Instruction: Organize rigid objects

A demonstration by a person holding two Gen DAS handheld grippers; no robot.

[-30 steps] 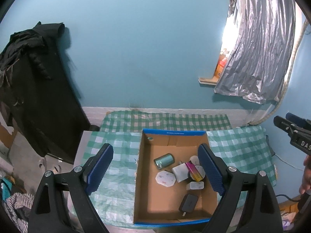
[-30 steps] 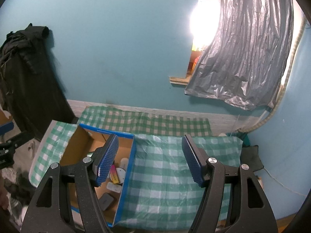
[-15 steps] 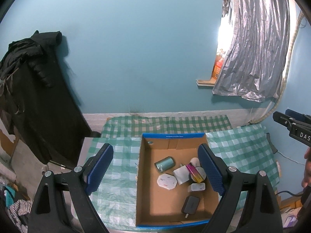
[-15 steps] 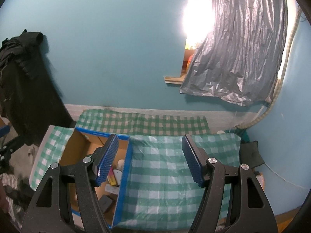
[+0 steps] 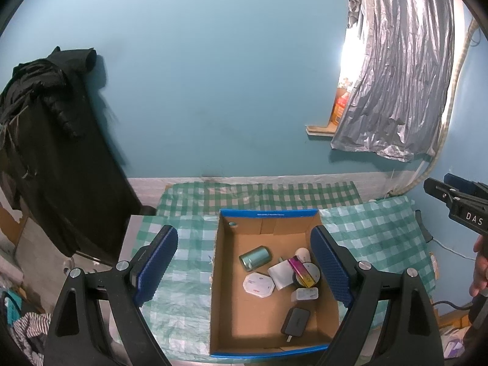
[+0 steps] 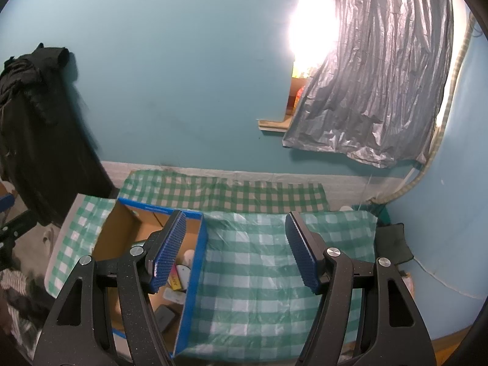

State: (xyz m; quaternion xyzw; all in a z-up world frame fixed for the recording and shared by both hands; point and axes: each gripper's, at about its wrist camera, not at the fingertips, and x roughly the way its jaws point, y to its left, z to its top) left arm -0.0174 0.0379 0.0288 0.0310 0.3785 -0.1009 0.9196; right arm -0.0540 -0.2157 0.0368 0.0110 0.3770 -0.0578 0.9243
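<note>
An open cardboard box with a blue rim (image 5: 268, 213) sits on a green checked tablecloth (image 5: 183, 274). Inside lie a teal can (image 5: 255, 257), a white hexagonal disc (image 5: 258, 284), a white cup (image 5: 280, 274), a pink and yellow item (image 5: 302, 270), a small white case (image 5: 305, 294) and a black adapter (image 5: 296, 321). My left gripper (image 5: 244, 268) is open and empty, high above the box. My right gripper (image 6: 235, 250) is open and empty, above the cloth to the right of the box (image 6: 195, 262). The right gripper also shows at the right edge of the left wrist view (image 5: 457, 204).
A black coat (image 5: 45, 152) hangs on the left by the teal wall. A silver curtain (image 5: 396, 76) covers a bright window with a wooden sill (image 5: 318, 129) at the right. Clothes (image 5: 21, 329) lie on the floor at the left. Checked cloth (image 6: 259, 289) lies right of the box.
Both grippers have risen and tilted a little, so the box and table sit lower in view. Both stay open and empty. The objects in the box have not moved.
</note>
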